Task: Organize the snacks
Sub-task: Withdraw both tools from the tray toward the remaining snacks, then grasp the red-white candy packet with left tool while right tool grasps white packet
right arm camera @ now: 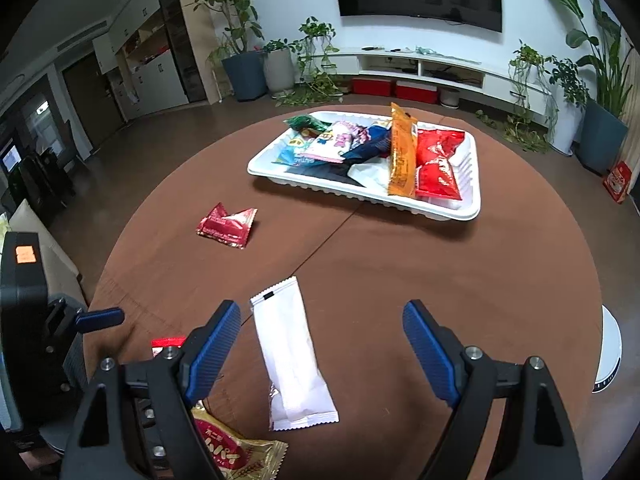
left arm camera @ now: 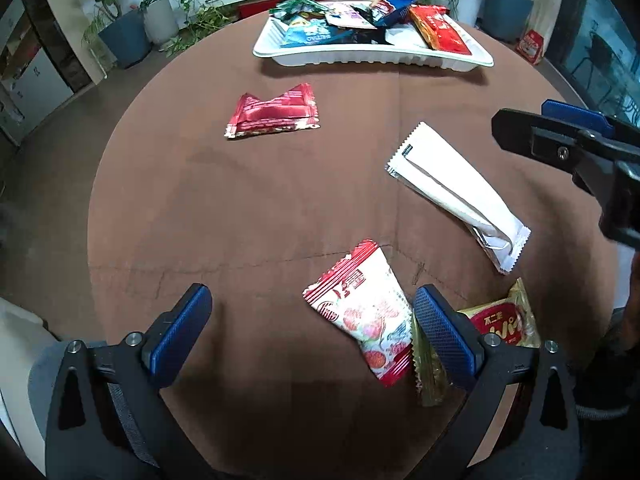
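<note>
A white tray (left arm camera: 372, 59) (right arm camera: 468, 208) with several snack packets stands at the far side of the round brown table. Loose on the table lie a red packet (left arm camera: 276, 114) (right arm camera: 226, 226), a long white packet (left arm camera: 456, 192) (right arm camera: 292, 360), a red-and-white strawberry packet (left arm camera: 368, 312) and a gold-and-red packet (left arm camera: 504, 320) (right arm camera: 236, 452). My left gripper (left arm camera: 312, 328) is open and empty, with the strawberry packet by its right finger. My right gripper (right arm camera: 322, 344) is open and empty above the white packet; it also shows in the left wrist view (left arm camera: 560, 140).
The table's edge (left arm camera: 92, 240) curves close on the left. Potted plants (right arm camera: 240, 64), a white TV shelf (right arm camera: 432, 68) and red boxes (right arm camera: 414, 90) stand beyond the table. A white round object (right arm camera: 610, 352) sits off the table's right edge.
</note>
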